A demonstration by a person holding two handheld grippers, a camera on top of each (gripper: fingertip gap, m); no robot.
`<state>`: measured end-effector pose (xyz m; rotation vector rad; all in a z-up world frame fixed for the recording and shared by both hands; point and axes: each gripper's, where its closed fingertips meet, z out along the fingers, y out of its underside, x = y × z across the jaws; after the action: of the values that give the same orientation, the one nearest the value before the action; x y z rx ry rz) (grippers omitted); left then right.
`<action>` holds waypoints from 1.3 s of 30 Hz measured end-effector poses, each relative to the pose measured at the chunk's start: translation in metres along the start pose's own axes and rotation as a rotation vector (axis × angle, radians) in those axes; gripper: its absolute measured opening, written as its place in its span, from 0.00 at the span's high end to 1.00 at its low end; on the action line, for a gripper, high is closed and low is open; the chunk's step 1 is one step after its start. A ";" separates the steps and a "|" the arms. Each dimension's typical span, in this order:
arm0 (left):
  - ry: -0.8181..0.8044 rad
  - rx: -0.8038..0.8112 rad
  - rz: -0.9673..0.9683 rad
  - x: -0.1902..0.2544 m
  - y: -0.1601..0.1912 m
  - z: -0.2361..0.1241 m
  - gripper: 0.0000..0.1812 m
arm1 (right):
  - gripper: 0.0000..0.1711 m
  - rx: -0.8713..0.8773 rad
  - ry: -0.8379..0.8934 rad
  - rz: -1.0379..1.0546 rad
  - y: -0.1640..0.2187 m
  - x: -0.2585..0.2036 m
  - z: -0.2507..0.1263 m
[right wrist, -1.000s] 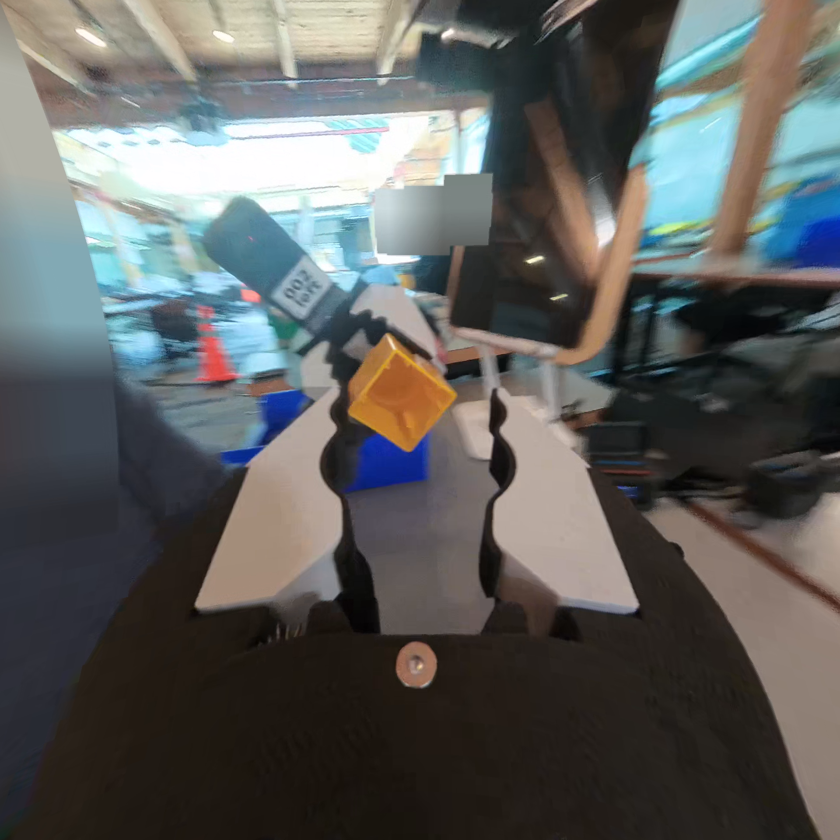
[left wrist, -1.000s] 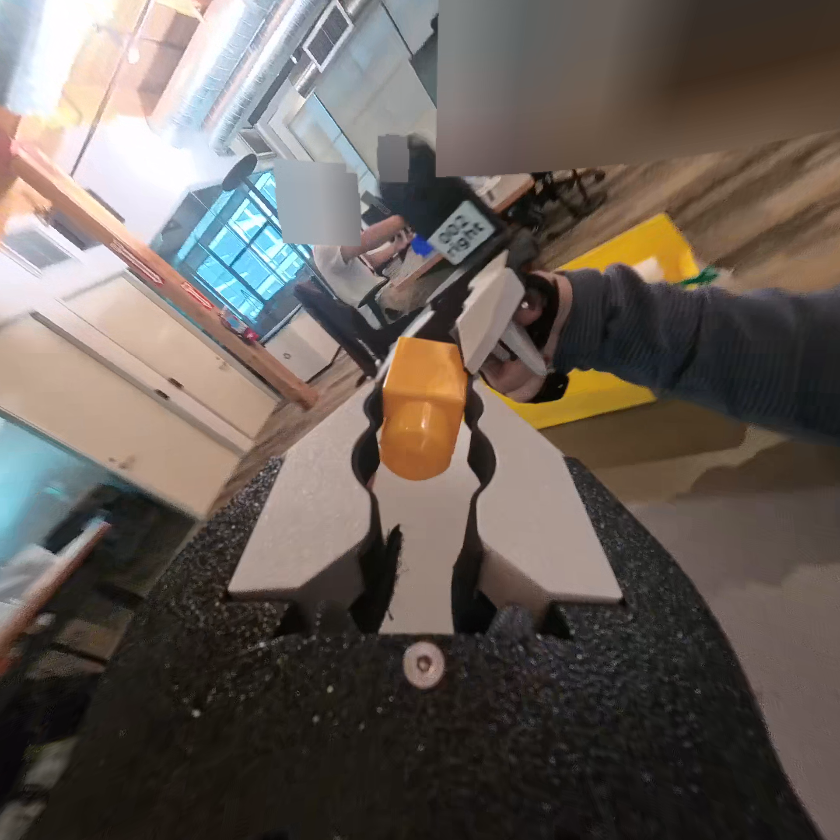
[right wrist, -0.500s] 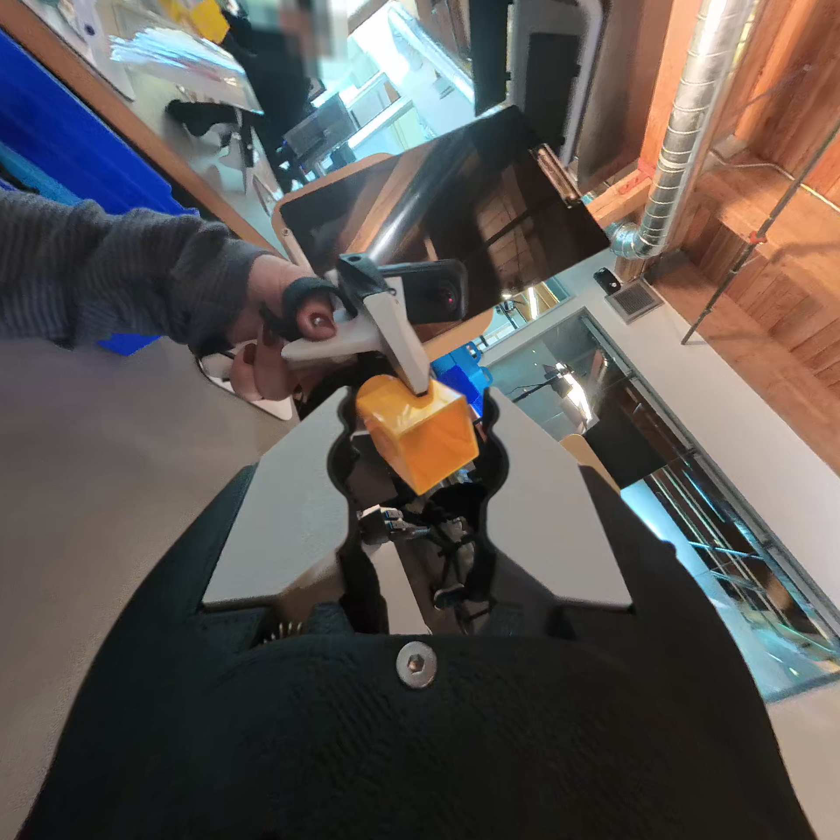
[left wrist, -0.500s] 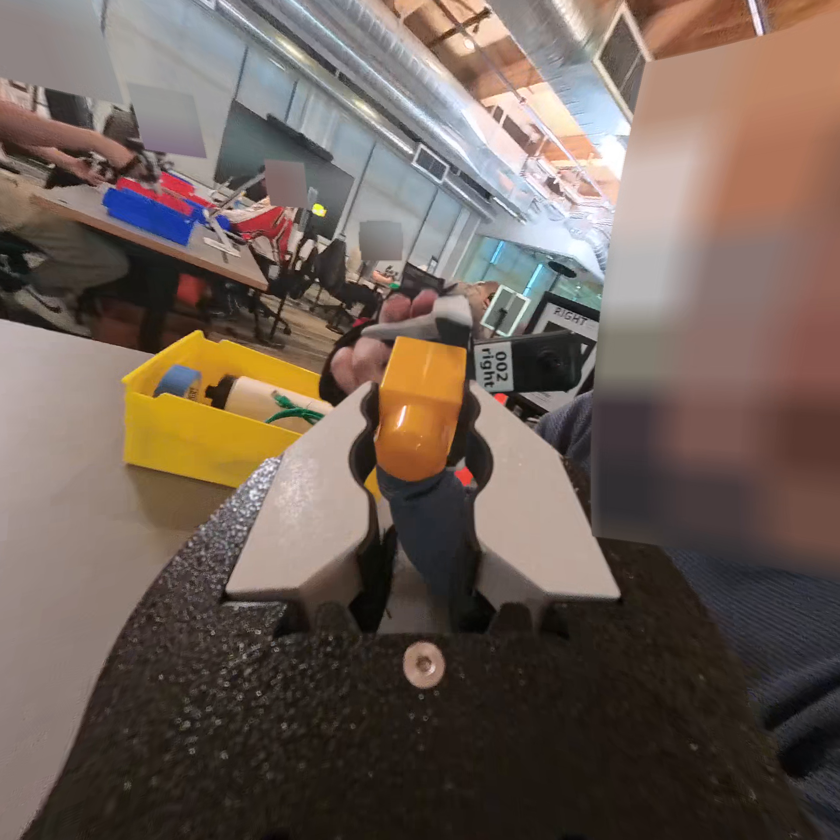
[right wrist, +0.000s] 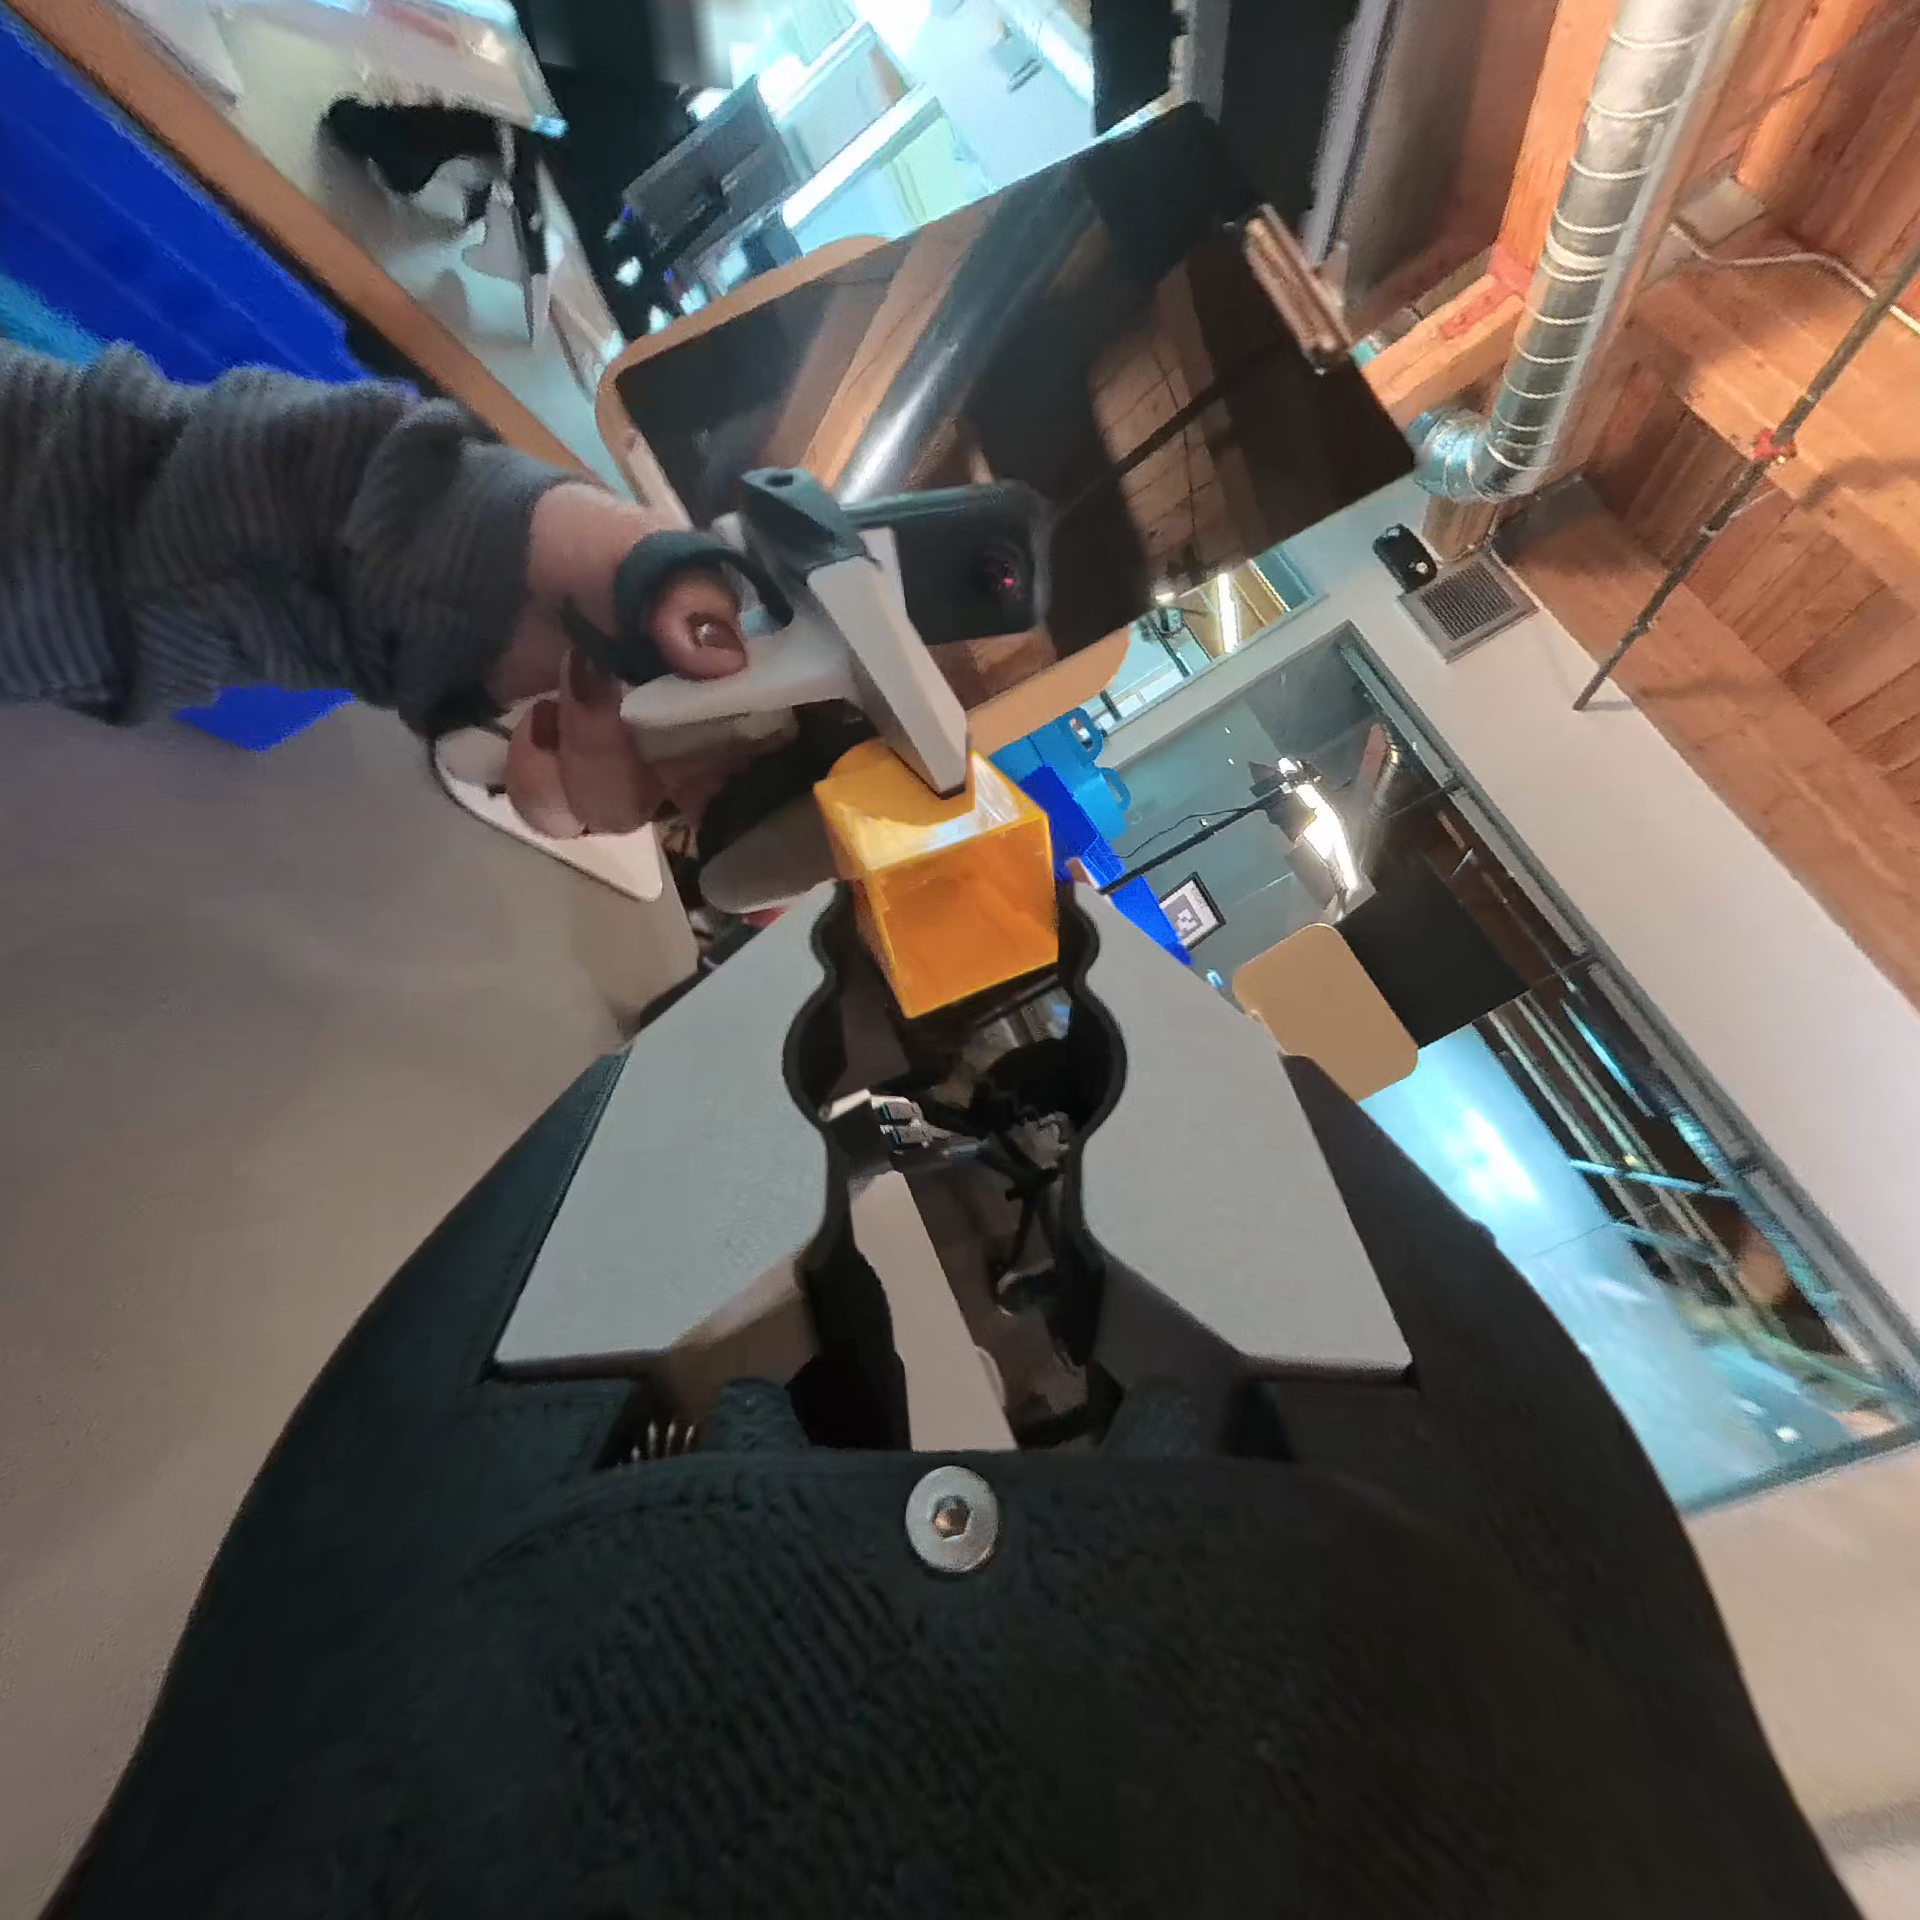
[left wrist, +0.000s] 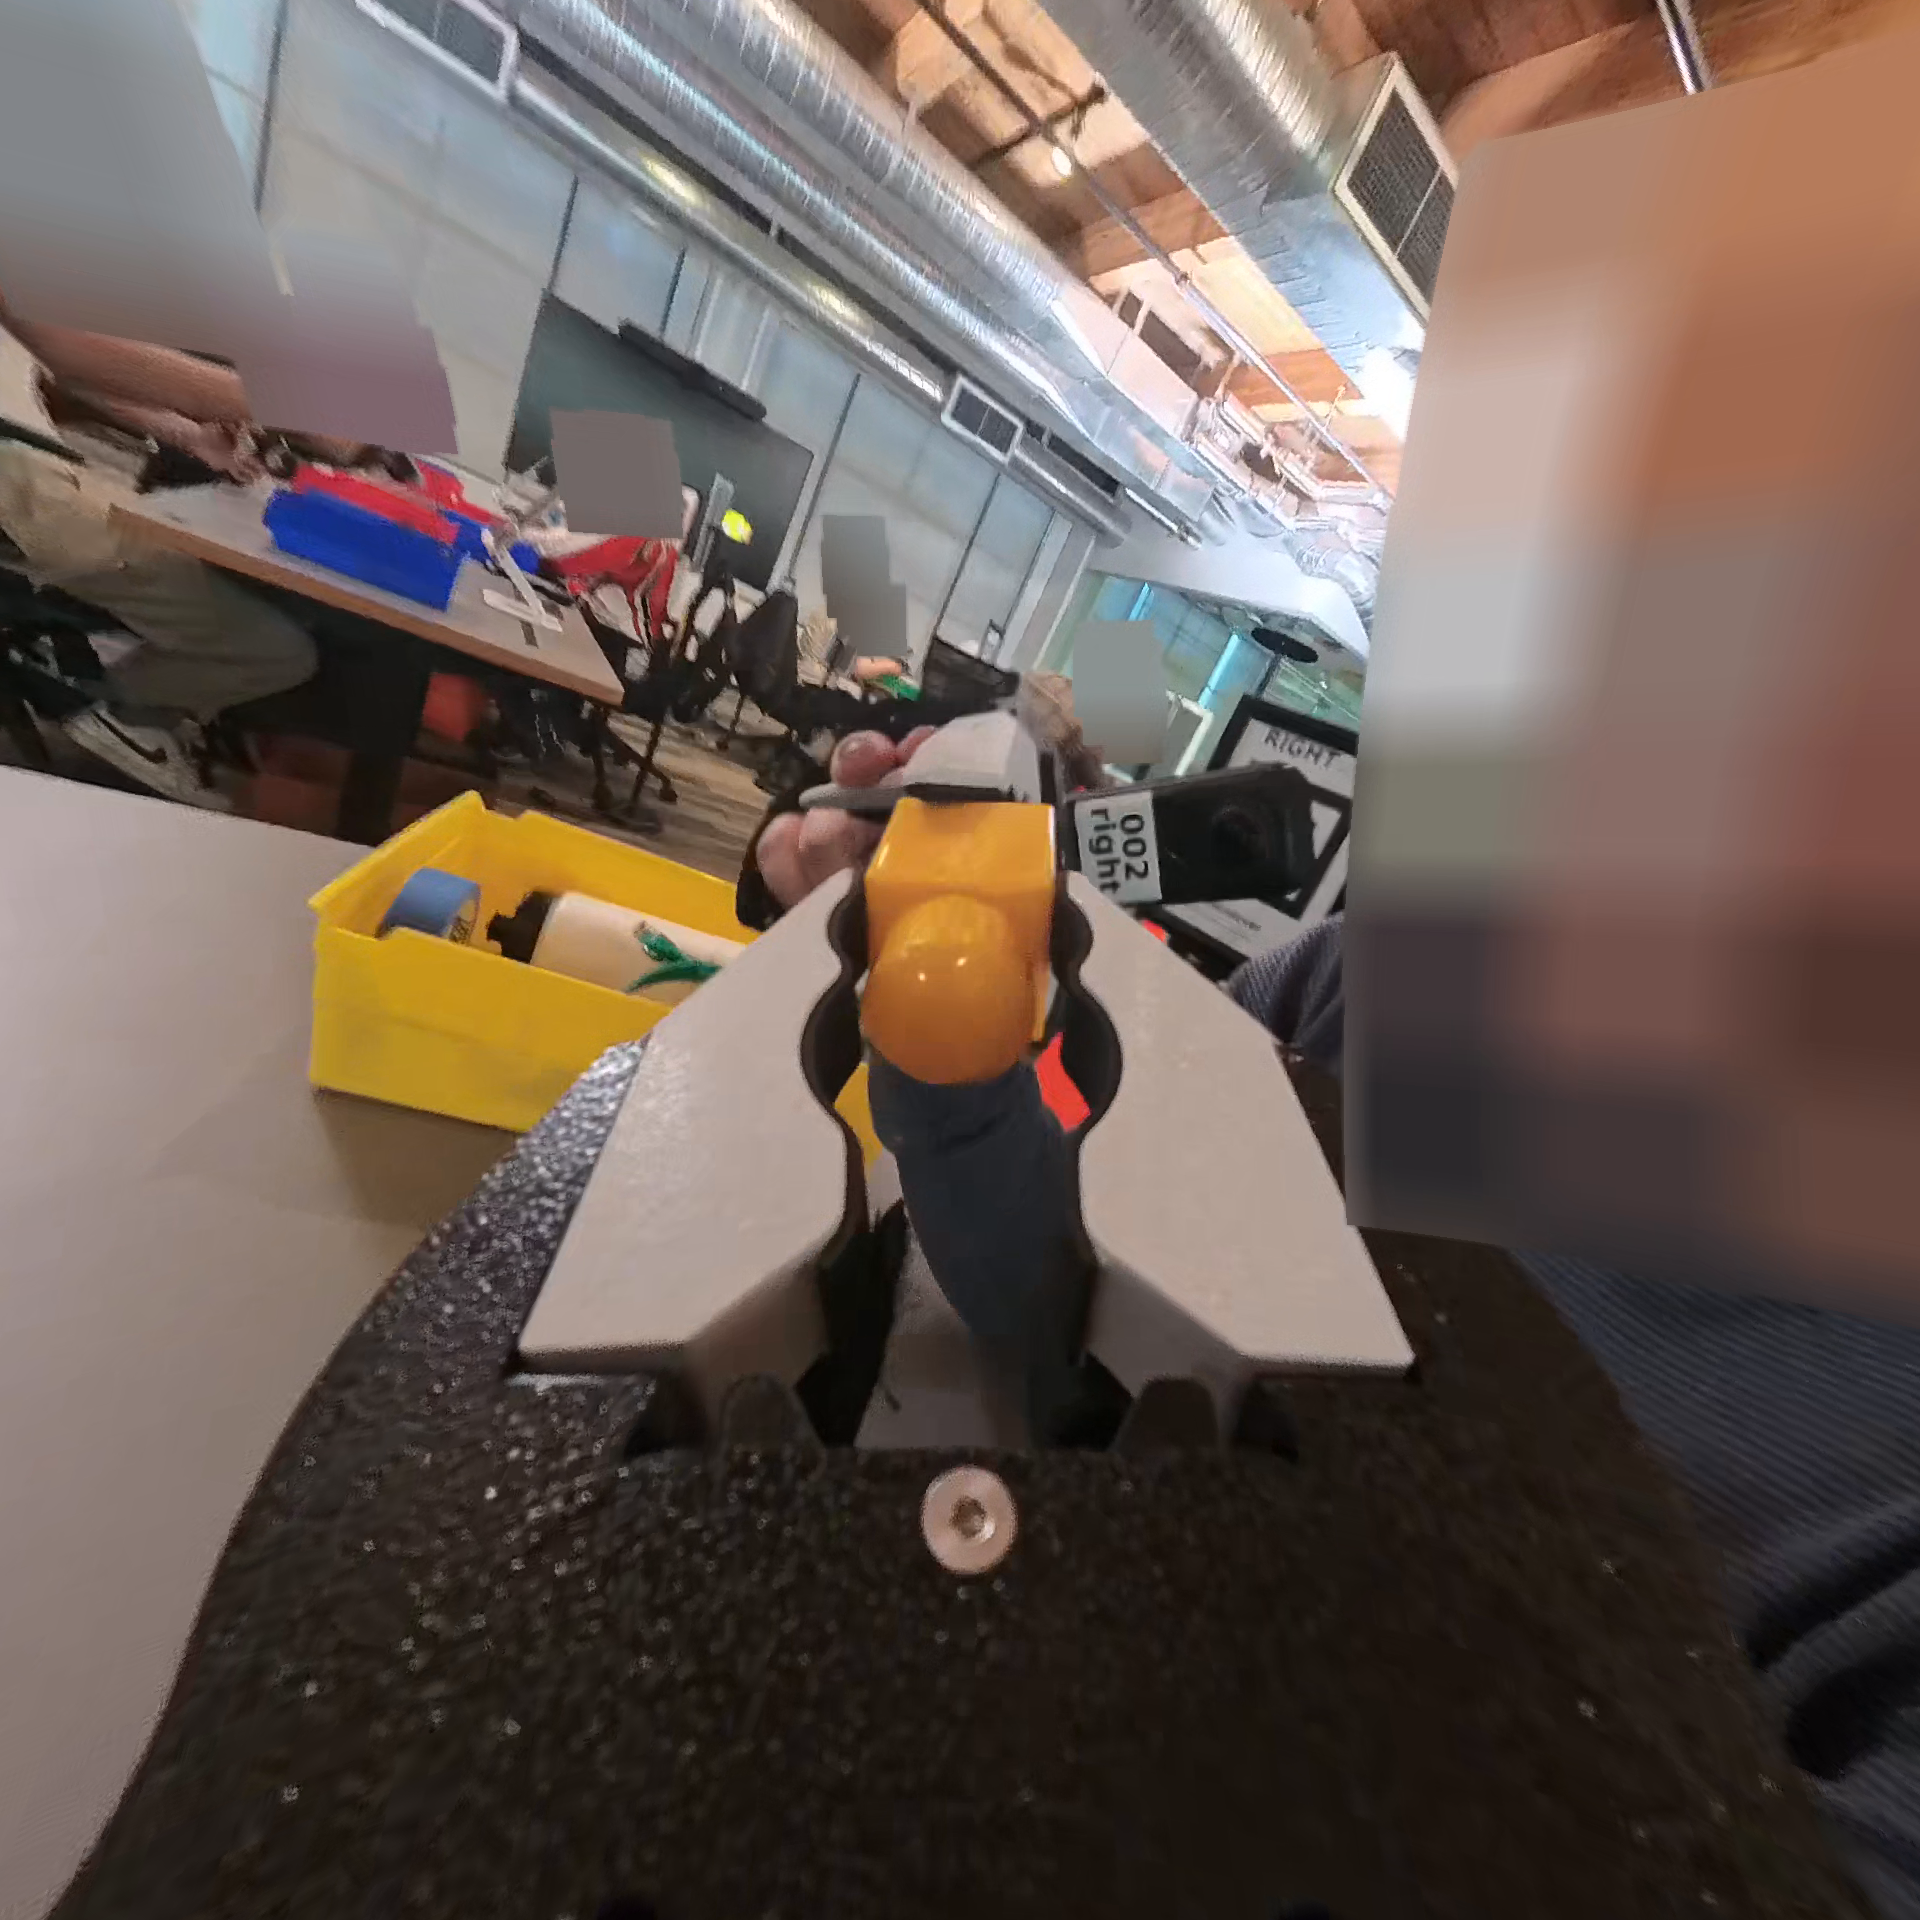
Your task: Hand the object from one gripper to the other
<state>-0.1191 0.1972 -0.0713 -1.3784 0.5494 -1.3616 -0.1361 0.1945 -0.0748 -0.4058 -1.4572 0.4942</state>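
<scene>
Orange block point(left wrist: 956, 935) between both claws' fingertips

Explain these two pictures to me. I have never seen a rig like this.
There is no robot here. A person holds a two-fingered tool in each hand, and each tool carries a camera looking along its grey fingers. One picture comes from the left tool, the other from the right tool. Both are closed on the same orange block, held in the air and gripped from different sides: a handover midway. The right picture also shows the hand gripping the left tool. On the grey table stands a yellow bin holding a blue tape roll and a white bottle. The blurred patches only hide people.
</scene>
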 end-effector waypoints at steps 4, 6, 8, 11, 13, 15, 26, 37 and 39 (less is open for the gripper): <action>-0.077 0.082 0.183 0.004 -0.018 0.006 0.78 | 0.79 0.110 0.031 0.280 -0.003 0.018 0.002; -0.166 0.125 0.342 0.006 -0.029 0.008 0.76 | 0.79 0.184 0.017 0.461 -0.004 0.026 0.003; -0.269 0.139 0.547 0.008 -0.036 0.008 0.74 | 0.79 0.270 -0.017 0.640 -0.008 0.032 0.003; -0.441 0.148 0.834 0.011 -0.045 0.009 0.65 | 0.79 0.364 -0.060 0.837 -0.010 0.040 0.002; -0.554 0.156 1.061 0.016 -0.051 0.008 0.64 | 0.79 0.407 -0.091 0.994 -0.008 0.046 0.001; -0.695 0.113 1.356 0.019 -0.051 0.006 0.64 | 0.79 0.475 -0.180 1.210 -0.008 0.050 -0.001; -1.115 -0.065 1.838 -0.010 -0.051 0.017 0.48 | 0.79 0.596 -0.476 1.594 -0.015 0.040 0.004; -1.097 -0.022 1.893 -0.003 -0.050 0.016 0.59 | 0.80 0.557 -0.453 1.591 -0.003 0.042 -0.004; -1.140 -0.039 1.911 -0.008 -0.050 0.017 0.58 | 0.80 0.545 -0.474 1.589 -0.005 0.037 -0.001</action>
<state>-0.1230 0.2264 -0.0266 -0.7564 0.6738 0.9286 -0.1327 0.2106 -0.0407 -1.0037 -1.0778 2.3029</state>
